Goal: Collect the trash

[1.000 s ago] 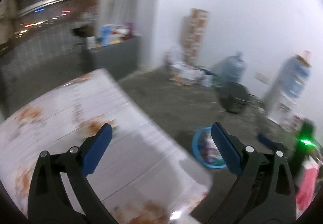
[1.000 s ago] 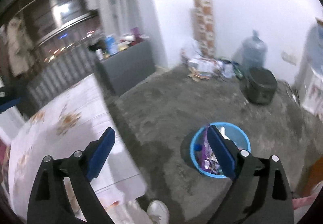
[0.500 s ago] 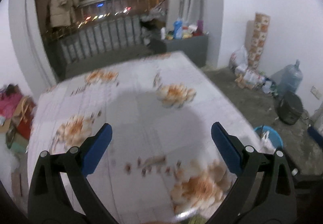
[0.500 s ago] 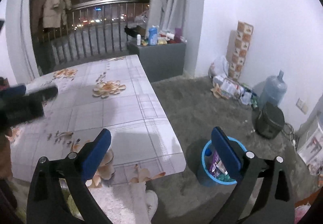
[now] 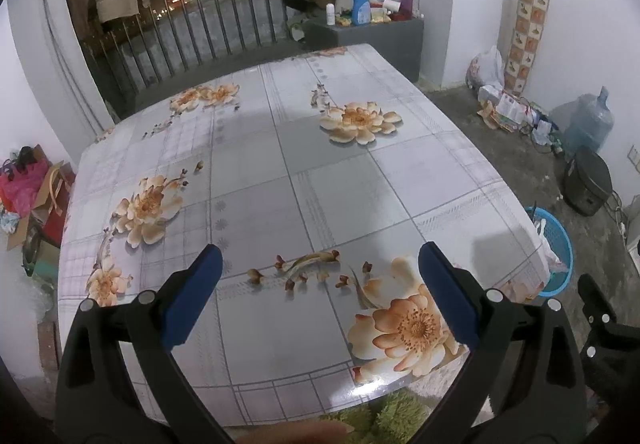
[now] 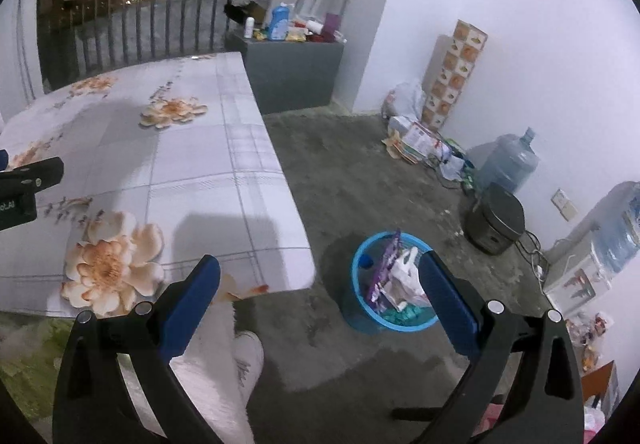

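The table (image 5: 304,180), covered in a grey checked cloth printed with orange flowers, serves as the landmark here. The left gripper (image 5: 318,290) hangs over the table's near edge with its blue-padded jaws spread wide and nothing between them; only bare cloth shows in the gap. The right gripper (image 6: 320,294) is off the table's near right corner, above the concrete floor, and its jaws have just been opening to their widest, also with nothing held. Past that corner, on the floor a little to the right of the table, stands the blue trash basket (image 6: 362,318), which holds a purple wrapper (image 6: 382,270), a white plastic bag (image 6: 404,272) and some teal scraps. In the left view the same basket (image 5: 560,244) peeks out beyond the table's right edge. Farther right of the table a dark round cooker (image 6: 496,218) sits on the floor, with a large water jug (image 6: 510,164) behind it against the white wall. Beyond the table's far right corner is a grey cabinet (image 6: 292,72) crowded with bottles. A white shoe (image 6: 248,360) shows on the floor below the table's near edge.
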### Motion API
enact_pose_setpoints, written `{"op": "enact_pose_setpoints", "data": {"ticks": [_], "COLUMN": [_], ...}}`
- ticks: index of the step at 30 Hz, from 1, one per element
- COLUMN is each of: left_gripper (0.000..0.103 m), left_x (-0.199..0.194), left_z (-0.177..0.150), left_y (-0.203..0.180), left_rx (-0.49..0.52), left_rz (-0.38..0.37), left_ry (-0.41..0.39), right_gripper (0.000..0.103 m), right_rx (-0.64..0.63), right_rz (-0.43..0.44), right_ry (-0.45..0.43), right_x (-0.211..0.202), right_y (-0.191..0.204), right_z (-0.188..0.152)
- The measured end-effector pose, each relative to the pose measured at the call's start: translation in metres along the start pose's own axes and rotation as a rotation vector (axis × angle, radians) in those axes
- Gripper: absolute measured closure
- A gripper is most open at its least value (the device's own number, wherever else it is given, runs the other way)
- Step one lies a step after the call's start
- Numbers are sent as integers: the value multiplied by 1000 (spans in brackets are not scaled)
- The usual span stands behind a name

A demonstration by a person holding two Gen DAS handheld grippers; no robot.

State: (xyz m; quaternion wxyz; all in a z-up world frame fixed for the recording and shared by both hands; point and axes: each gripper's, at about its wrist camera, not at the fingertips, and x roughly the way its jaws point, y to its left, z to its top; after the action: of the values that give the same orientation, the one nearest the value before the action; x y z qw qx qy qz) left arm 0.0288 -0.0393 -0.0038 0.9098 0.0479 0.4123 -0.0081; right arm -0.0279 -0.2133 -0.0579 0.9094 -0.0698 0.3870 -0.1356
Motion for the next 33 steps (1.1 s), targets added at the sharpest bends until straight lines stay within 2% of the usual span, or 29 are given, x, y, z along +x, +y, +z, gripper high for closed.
{"op": "enact_pose_setpoints", "data": {"ticks": [19, 33], "left_gripper": [9, 9], "left_x": [0, -1], "left_z": [-2, -3], "left_y": [-15, -20], "left_rx": [47, 56], "left_rz": [-28, -59], "left_ry": [0, 10], "right_gripper": [6, 6], "right_rx": [11, 18], "right_rz": [-6, -6], "right_ry": [52, 58], "right_x": [11, 10], "right_y": [-5, -6], "right_z": [-4, -6]}}
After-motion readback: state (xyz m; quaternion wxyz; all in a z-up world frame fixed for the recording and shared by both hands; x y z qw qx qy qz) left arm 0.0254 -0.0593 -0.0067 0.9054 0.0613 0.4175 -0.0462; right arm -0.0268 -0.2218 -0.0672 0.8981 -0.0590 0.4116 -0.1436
